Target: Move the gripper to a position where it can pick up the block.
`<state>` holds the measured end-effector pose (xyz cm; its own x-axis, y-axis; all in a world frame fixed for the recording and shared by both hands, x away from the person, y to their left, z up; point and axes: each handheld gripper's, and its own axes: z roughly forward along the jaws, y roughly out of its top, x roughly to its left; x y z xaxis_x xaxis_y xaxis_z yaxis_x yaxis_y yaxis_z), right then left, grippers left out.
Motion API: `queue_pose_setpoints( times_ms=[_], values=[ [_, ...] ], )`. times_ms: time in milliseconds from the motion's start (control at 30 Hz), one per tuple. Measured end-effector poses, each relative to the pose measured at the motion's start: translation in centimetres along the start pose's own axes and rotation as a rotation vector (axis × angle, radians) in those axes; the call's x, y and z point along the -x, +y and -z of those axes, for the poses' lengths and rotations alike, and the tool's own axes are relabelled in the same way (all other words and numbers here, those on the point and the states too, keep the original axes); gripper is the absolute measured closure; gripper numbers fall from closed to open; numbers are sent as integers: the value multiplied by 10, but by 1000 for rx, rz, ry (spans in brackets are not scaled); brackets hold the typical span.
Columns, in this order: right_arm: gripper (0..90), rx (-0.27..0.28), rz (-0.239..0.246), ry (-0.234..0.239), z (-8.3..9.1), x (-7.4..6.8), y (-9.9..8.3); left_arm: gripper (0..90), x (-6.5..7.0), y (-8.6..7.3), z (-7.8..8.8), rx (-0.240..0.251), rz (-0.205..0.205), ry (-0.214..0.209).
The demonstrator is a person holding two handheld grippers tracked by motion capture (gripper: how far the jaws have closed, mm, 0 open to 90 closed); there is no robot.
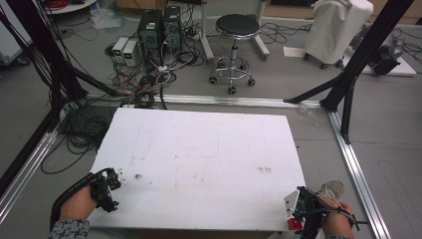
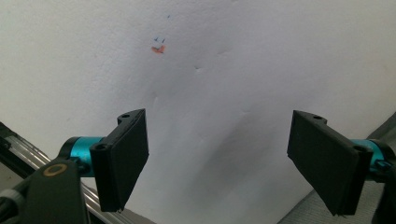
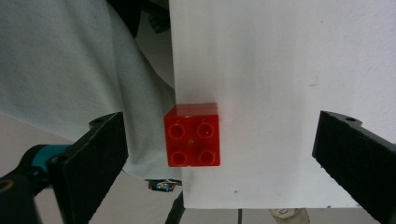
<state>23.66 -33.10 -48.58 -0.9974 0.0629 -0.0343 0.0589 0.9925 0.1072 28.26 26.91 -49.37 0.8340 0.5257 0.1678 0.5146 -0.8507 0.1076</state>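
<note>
My left gripper over near left corner of white table. Jaws wide apart, nothing between. Small orange and blue marks on table ahead.

My right gripper at near right corner. Jaws wide apart too. Red block sits on table between them, right at table edge, touching neither jaw. Four round studs on top. White cloth beside table. Stool on floor beyond.

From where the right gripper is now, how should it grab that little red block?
Squeeze the red block across its two flat side walls, coming straight down over its studded top. The open right gripper already has a jaw either side of it, and it sits at the table's edge.
</note>
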Motion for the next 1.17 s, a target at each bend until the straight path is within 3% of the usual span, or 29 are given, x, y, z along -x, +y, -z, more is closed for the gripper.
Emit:
queue_pose_setpoints(
  times_ms=[367,800,1167],
  values=[
    [26,-28,8,10,-20,-9,-10,208,0,0,0,1,-4,2],
    [26,-61,40,19,-41,-6,-5,208,2,2,-2,-1,-11,0],
    [26,-60,43,17,-43,-6,-7,208,2,3,-2,22,-8,-4]
  ],
)
